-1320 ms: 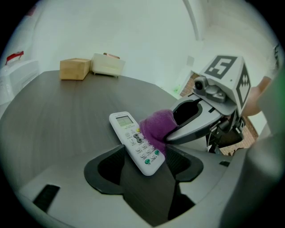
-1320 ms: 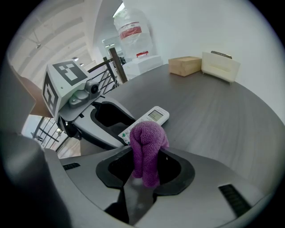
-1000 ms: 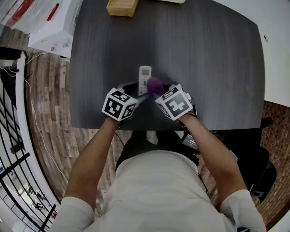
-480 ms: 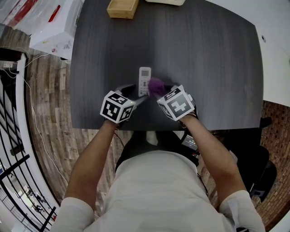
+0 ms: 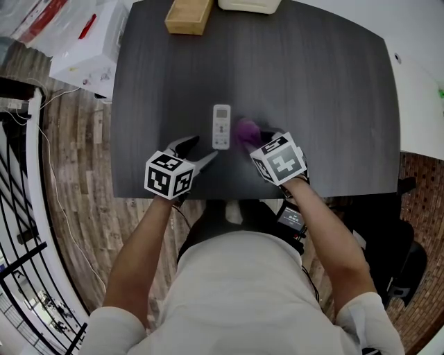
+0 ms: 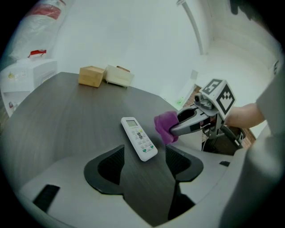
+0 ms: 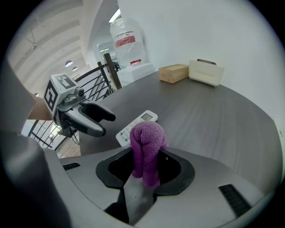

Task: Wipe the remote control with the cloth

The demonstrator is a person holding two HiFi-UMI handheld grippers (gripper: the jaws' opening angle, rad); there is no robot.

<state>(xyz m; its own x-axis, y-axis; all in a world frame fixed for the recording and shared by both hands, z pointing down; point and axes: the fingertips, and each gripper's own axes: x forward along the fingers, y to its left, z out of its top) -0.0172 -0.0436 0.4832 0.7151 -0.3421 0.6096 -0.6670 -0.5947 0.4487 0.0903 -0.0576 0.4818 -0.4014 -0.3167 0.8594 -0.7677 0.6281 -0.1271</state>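
Observation:
A white remote control lies flat on the dark table, screen end away from me. My right gripper is shut on a bunched purple cloth, which sits just right of the remote and apart from it. My left gripper is open with nothing between its fingers. It is near the table's front edge, and the remote's near end lies just ahead of its jaws.
A wooden box and a cream box stand at the table's far edge. A white carton sits off the left side, by a black railing. A white surface adjoins on the right.
My left gripper has drawn back from the remote's near end toward the front edge. My right gripper has carried the cloth slightly right, off the remote's side.

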